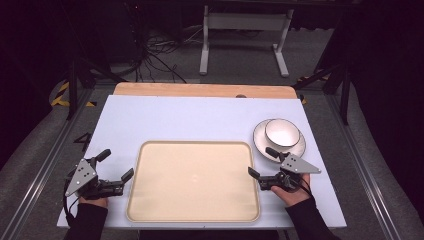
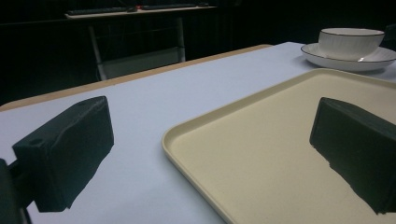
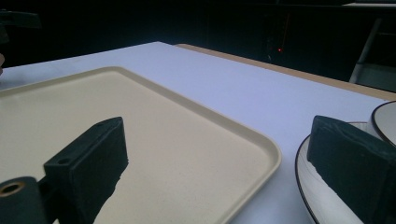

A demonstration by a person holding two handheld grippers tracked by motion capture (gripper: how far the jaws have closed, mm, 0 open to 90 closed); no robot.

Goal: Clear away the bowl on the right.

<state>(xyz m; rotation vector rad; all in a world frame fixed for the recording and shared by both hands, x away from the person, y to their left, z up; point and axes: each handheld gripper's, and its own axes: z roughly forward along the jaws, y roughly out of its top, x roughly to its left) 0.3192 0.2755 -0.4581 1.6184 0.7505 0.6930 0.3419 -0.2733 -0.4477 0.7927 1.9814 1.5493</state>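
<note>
Both hand-held grippers, left and right, hang open and empty flanking the tray, the bowl on its saucer just beyond the right one, probably best gripped squarely by the rim.

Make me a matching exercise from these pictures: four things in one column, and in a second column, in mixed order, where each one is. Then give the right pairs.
Things:
1. bowl
2. tray
3. left gripper
4. right gripper

Places:
A. open, at the tray's left edge
B. in the middle of the white table cover, with nothing on it
C. on the saucer, at the far right
D. open, between the tray and the saucer

Pairs: 1-C, 2-B, 3-A, 4-D
</note>
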